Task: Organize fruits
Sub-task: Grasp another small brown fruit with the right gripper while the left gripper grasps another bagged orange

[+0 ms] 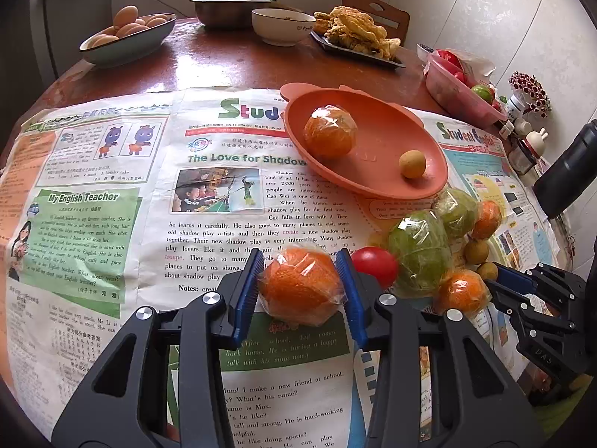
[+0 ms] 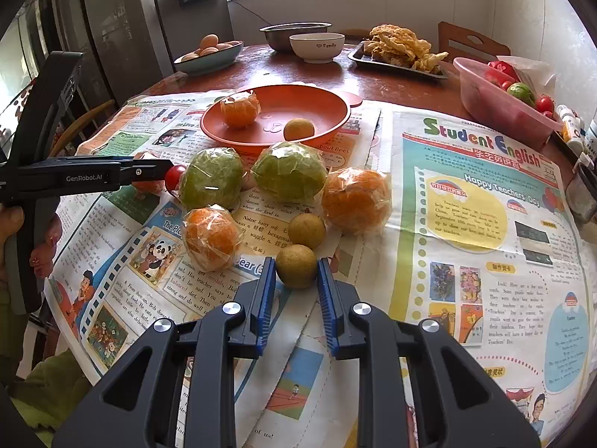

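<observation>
The left gripper (image 1: 301, 291) clamps a plastic-wrapped orange (image 1: 300, 286) just above the newspaper (image 1: 112, 224). The right gripper (image 2: 296, 280) brackets a small brown longan (image 2: 296, 266), pads not quite touching. An orange plate (image 1: 391, 183) holds two fruits.

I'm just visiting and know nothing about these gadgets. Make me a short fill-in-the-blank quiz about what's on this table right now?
1. The left gripper has its fingers around a plastic-wrapped ____.
2. The orange plate holds ____ fruits.
3. The fruits lie on sheets of ____ spread over the table.
4. The bowl at the far left of the table is filled with ____.

Missing words: orange; two; newspaper; eggs
</observation>
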`<state>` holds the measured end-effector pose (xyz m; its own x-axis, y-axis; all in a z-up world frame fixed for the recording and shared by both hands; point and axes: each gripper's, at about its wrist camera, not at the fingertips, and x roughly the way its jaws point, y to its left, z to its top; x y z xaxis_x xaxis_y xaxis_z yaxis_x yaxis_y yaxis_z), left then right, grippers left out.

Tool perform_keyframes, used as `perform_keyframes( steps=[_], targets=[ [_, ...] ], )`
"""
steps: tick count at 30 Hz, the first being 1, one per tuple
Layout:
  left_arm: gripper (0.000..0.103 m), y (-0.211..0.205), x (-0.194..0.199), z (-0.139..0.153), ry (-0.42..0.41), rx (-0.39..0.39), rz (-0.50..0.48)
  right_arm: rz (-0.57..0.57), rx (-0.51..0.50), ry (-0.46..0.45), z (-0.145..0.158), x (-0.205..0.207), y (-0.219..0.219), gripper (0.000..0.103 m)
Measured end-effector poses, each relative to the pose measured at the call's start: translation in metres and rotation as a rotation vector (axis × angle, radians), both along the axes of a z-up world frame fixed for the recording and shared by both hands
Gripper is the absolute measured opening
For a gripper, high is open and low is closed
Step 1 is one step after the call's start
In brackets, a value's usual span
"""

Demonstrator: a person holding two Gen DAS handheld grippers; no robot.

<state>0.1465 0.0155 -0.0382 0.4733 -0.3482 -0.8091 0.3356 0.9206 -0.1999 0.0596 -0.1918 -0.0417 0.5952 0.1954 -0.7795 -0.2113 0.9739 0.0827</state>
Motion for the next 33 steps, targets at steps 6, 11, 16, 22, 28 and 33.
perform_keyframes(
  steps=[6,11,16,22,28,33],
  targets=[
    [0.032,0.007,-0.001,0.005,-0.005,-0.002,0.011,-0.006,0.000,-0.015,0.007,-0.002,-0.002,0.022],
    [0.032,0.008,-0.003,0.011,-0.019,-0.004,0.012,-0.011,0.001,-0.023,0.011,-0.003,-0.004,0.022],
    [0.032,0.007,-0.005,0.015,-0.023,-0.004,0.007,-0.010,0.004,-0.036,0.015,-0.006,-0.005,0.022],
    [0.032,0.006,-0.005,0.020,-0.029,-0.008,0.004,-0.011,0.006,-0.052,0.023,-0.006,-0.008,0.022],
    [0.032,0.004,-0.004,0.025,-0.035,-0.010,0.002,-0.010,0.007,-0.069,0.032,-0.001,-0.009,0.022],
    [0.032,0.003,-0.003,0.029,-0.038,-0.008,0.002,-0.006,0.010,-0.083,0.037,0.004,-0.008,0.022]
  ],
)
